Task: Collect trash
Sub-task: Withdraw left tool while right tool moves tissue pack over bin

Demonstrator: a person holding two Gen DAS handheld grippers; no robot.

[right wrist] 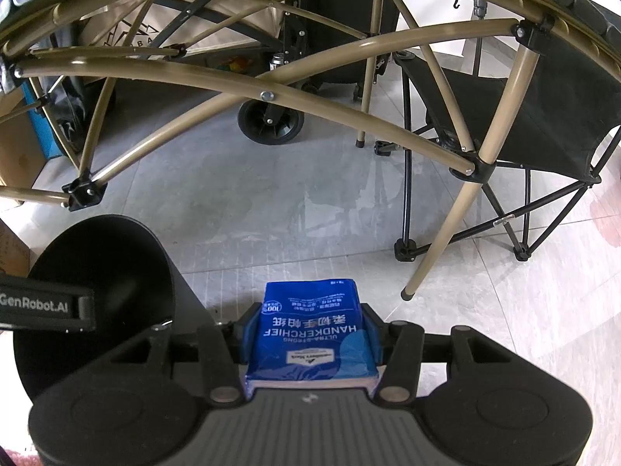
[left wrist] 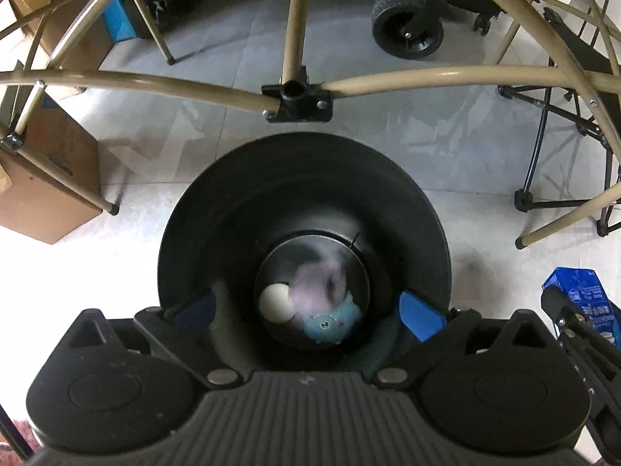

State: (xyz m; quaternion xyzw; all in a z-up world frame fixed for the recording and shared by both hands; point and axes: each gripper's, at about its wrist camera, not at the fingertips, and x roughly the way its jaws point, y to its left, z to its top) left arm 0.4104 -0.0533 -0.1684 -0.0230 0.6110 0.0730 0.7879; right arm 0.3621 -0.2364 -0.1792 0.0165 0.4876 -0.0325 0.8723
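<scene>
Below the spread-open left gripper, blurred trash lies inside the black bin; the right gripper clamps a blue tissue pack.

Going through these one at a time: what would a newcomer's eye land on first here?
Probably the black bin filling the left wrist view, seen straight down past the open left gripper, with a white ball, a teal toy and a blurred pinkish item at its bottom. Next, the bright blue handkerchief pack clamped in the right gripper, beside the bin. Tan folding frame tubes arc across the tiled floor behind.
</scene>
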